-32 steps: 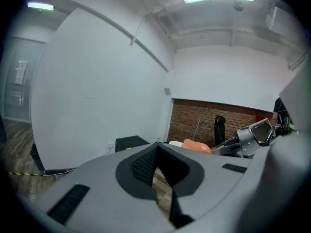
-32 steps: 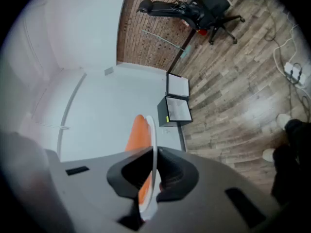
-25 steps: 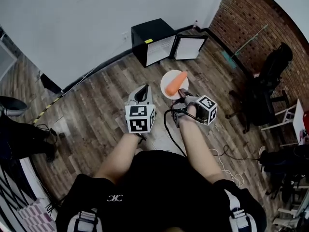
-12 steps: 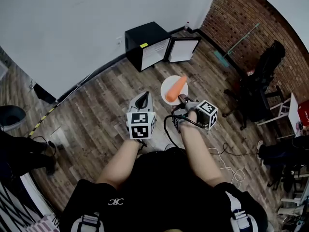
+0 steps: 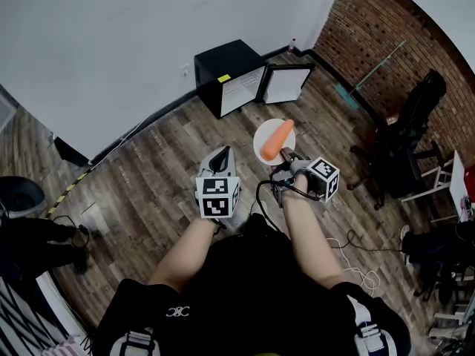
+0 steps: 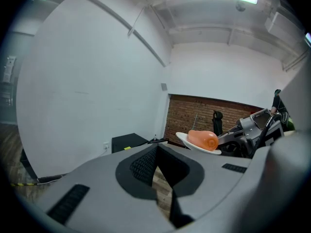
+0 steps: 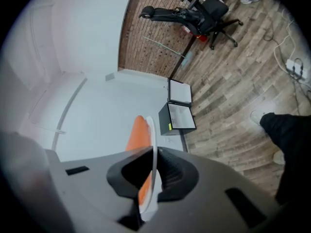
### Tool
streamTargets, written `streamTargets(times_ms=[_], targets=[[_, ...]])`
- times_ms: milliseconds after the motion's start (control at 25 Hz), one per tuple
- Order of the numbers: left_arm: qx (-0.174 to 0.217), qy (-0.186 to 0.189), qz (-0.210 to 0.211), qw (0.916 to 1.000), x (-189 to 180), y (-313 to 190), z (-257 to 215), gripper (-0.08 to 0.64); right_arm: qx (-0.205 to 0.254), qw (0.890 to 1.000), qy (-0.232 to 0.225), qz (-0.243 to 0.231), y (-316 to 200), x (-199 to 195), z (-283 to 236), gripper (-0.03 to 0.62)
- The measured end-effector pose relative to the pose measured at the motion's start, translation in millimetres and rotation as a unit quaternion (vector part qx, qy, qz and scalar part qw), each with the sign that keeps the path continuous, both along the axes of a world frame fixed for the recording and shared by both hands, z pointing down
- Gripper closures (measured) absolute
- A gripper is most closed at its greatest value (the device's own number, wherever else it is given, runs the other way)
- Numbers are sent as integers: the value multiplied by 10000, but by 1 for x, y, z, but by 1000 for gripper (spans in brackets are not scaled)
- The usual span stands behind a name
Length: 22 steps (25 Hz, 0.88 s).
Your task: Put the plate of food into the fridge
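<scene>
A wooden floor (image 5: 148, 176) is being looked down on from the head view. It is being bounded at the far side by a white wall (image 5: 111, 43) and at the right by a brick wall (image 5: 386, 28). A black office chair (image 5: 404, 147) is being seen near the brick wall. A small black fridge (image 5: 226, 69) is being shown standing on the floor against the white wall, with its fridge door (image 5: 286, 84) swung open to the right and the pale inside facing the person. The left gripper (image 5: 220, 156) is being held out in front of the body. Its jaws are being kept together at the tips with nothing between them. The right gripper (image 5: 284, 156) is being held just beside it. Its jaws are being kept narrow and pinched on the near rim of a white plate (image 5: 260, 144). The plate is being carried in the air above the floor, between the person and the fridge and well apart from it. It is being kept roughly level in the left gripper view and is being seen edge-on in the right gripper view. A piece of orange food (image 5: 277, 139), long and carrot-like, is being carried on the plate. Its long axis is being pointed from the gripped rim away from the person, slanting up and right in the head view, towards the open fridge door.
</scene>
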<state>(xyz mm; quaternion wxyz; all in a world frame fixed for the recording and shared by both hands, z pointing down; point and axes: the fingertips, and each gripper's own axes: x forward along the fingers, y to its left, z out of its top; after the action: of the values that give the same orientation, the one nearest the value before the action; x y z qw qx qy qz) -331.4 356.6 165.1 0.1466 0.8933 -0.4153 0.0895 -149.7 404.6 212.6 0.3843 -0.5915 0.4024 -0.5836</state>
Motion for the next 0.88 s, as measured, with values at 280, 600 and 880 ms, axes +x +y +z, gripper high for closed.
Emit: streamTargets(times_ms=[280,600,880], targets=[[1,-154,32,9999,72,-50,-1,563,30,9998,110,-139,-53,71,6,563],[-3,-200,-20,9998,167,-103,-9,563,20,9991,149,-398,-109,162,9,563],[-123,-253,-180,9994,211,-135,4,563,-30,9976,260,-644,-141,206,22,563]])
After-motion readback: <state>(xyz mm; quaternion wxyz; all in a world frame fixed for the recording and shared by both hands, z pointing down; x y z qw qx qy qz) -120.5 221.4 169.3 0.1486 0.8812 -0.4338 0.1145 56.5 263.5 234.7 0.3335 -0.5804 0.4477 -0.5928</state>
